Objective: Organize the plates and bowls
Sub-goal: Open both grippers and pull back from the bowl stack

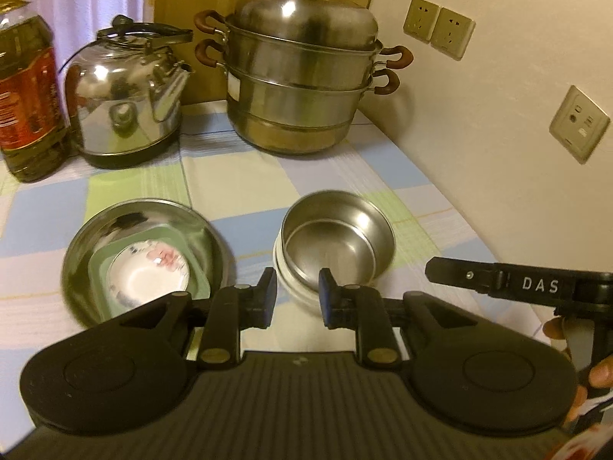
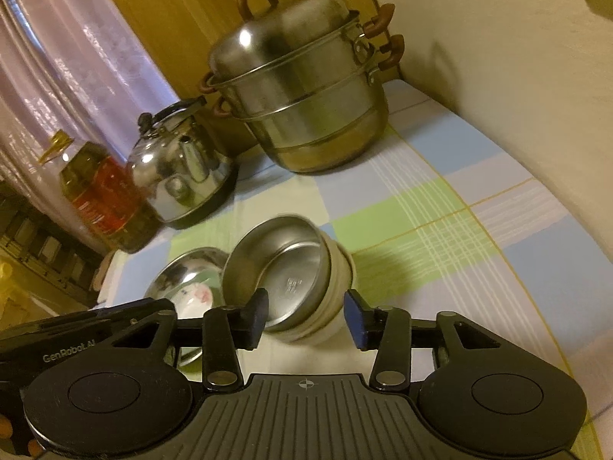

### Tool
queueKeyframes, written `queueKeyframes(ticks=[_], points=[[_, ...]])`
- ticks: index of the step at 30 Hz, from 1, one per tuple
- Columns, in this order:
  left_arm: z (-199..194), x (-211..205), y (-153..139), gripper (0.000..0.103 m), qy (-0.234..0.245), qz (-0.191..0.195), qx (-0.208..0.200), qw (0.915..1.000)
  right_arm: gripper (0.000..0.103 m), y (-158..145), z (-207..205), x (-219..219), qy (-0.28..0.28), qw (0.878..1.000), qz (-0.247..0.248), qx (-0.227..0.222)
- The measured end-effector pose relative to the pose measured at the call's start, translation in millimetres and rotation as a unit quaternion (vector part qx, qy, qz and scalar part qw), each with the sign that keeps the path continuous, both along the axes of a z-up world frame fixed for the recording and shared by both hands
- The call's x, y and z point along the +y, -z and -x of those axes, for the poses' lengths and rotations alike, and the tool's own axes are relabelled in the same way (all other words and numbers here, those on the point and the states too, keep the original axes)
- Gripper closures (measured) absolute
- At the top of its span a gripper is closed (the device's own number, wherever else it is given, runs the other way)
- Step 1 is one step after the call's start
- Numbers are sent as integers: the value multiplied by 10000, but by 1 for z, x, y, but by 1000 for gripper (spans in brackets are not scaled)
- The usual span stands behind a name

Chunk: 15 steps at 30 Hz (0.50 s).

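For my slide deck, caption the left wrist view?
Open left gripper faces nested steel bowls; saucer sits in steel plate.

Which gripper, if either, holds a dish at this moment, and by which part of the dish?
Neither. The left gripper is open with nothing between its fingers. The right gripper is open too, straddling the stacked bowls without closing on them.

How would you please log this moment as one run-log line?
left gripper: open, empty | right gripper: open, by bowl stack | plate stack: on table | phase: cannot tell
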<state>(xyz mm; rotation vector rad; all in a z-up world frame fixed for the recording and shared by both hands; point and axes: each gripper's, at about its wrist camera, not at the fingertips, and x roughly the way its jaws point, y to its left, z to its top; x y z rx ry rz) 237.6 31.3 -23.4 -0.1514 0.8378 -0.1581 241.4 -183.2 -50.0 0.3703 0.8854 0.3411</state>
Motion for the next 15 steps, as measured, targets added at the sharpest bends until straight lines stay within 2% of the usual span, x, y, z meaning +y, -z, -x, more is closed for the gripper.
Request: queueKeyframes(ticks=[6, 15], points=[[45, 0, -13, 82, -131, -144, -7, 9998, 48, -10, 37, -6, -198, 9998, -71, 47], [111, 3, -17, 80, -461, -111, 94, 9988, 40, -14, 91, -13, -527, 9985, -8, 146]])
